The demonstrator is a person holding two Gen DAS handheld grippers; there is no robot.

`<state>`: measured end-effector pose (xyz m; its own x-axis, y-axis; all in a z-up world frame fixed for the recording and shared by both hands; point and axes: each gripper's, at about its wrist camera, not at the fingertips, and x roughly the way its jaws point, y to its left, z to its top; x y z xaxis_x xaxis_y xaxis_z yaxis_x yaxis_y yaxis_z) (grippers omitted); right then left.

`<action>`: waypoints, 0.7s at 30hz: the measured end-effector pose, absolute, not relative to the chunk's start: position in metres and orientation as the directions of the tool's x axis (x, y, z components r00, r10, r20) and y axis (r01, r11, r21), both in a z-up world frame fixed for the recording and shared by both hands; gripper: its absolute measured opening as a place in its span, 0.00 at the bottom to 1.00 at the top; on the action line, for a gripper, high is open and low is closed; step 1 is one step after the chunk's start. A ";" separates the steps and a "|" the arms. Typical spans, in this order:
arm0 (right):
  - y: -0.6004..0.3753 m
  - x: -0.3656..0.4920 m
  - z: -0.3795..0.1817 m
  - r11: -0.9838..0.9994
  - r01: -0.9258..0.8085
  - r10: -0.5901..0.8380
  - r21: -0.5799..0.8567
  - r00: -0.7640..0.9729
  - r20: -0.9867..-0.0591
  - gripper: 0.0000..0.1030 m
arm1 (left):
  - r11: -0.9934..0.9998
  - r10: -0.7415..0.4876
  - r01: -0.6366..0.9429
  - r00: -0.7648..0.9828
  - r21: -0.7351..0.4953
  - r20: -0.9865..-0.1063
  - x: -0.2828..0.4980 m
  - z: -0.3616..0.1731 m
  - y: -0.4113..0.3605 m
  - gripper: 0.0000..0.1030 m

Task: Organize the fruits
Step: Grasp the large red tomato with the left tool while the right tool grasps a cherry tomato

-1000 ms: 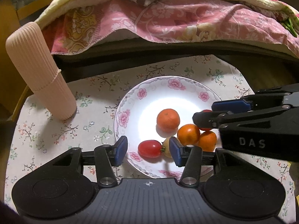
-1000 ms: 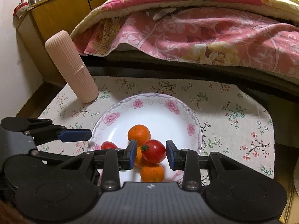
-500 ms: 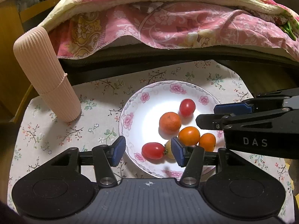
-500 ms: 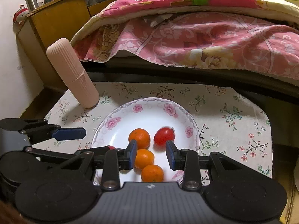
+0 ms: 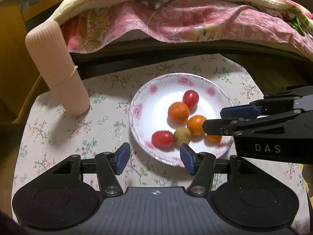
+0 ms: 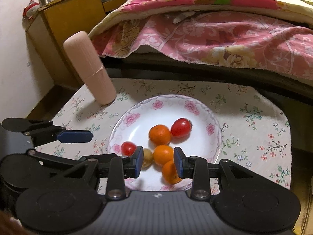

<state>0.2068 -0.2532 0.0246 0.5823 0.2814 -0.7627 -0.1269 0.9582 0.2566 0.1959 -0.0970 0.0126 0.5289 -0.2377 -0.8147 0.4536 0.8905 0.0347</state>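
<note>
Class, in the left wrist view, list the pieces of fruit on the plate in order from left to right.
lower red tomato → small yellowish fruit → upper orange → upper red tomato → middle orange → the orange partly hidden under the right gripper.

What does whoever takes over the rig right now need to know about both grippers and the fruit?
Left gripper: open, empty, hovering at the plate's near edge.
Right gripper: open, empty, over the plate's near side.
Plate on the floral cloth holds six pieces: three oranges, the farthest at; one red tomato at the far side, another at the near left; and a small yellowish fruit.
Done: all visible fruit is on the plate.
Left: none seen off the plate; check beyond the frames.
Pink ribbed cylinder stands on the cloth's far left.
</note>
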 end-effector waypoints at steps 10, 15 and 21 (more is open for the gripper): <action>-0.236 0.187 0.022 0.945 -0.157 0.324 0.286 0.542 -0.775 0.33 | 0.878 -0.239 0.478 0.491 0.029 -0.838 0.163 0.010 -0.079 0.63; -0.230 0.178 0.024 0.934 -0.164 0.355 0.317 0.524 -0.774 0.33 | 0.873 -0.225 0.487 0.456 0.030 -0.861 0.154 0.001 -0.074 0.63; -0.221 0.165 0.022 0.925 -0.167 0.377 0.341 0.499 -0.780 0.34 | 0.856 -0.213 0.515 0.410 0.032 -0.887 0.150 -0.014 -0.078 0.63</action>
<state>0.1652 -0.2208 0.0224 0.4989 0.3774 -0.7802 -0.1666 0.9252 0.3410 0.1502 -0.0784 -0.0143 0.4095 -0.2131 -0.8871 0.5154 0.8564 0.0322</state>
